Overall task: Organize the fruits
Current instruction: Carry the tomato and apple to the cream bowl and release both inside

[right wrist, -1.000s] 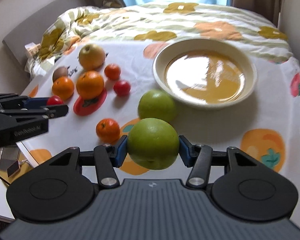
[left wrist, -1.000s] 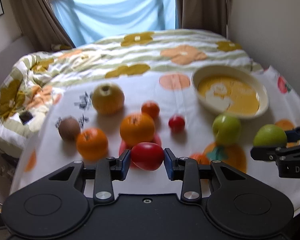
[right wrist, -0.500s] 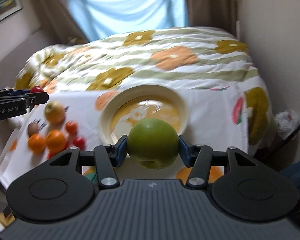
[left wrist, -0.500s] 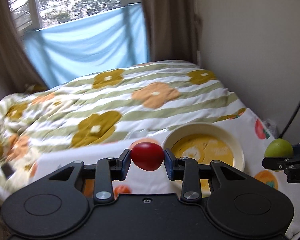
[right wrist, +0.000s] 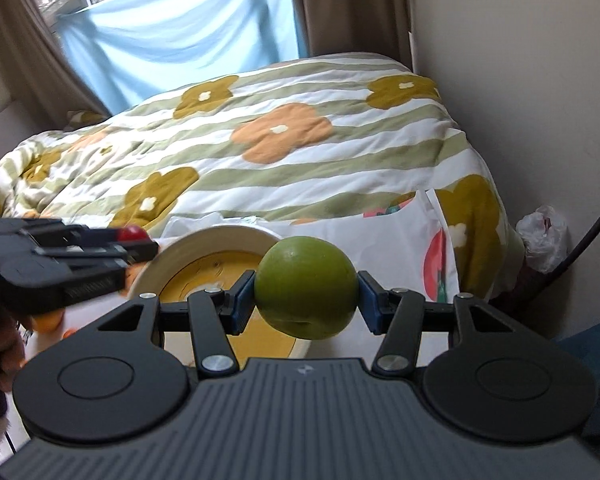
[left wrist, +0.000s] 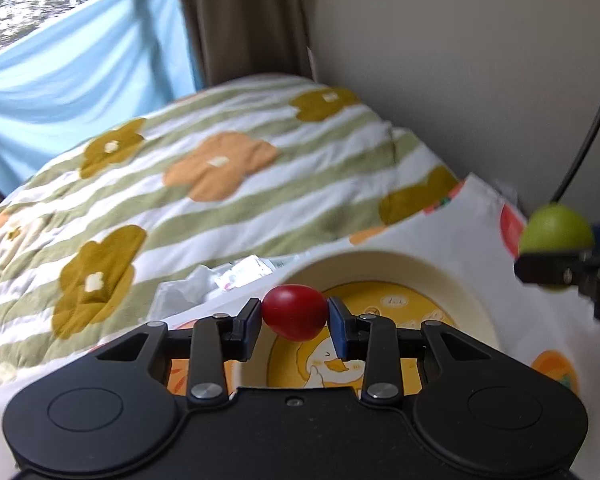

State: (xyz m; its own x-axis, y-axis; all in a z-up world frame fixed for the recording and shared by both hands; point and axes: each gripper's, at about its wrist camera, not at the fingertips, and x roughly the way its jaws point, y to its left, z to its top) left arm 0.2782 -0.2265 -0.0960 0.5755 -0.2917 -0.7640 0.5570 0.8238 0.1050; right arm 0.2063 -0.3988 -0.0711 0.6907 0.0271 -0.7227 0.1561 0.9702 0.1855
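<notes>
While the left gripper (left wrist: 295, 317) pinches a small red fruit (left wrist: 295, 312) above the cream bowl (left wrist: 432, 276), the right gripper (right wrist: 306, 294) clamps a green apple (right wrist: 305, 287) over that bowl's right edge. Just beyond sits crumpled white paper (left wrist: 220, 278), then the flowered quilt (right wrist: 300, 140), a blue cloth (right wrist: 180, 36) and brown curtains (right wrist: 348, 4).

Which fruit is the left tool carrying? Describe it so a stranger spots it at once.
Find the cream bowl with the yellow duck picture, below the flowered quilt. Above its near rim, the left tool grips a tomato. It is small, red and egg-shaped, unlike the bigger round green apple at far right.
</notes>
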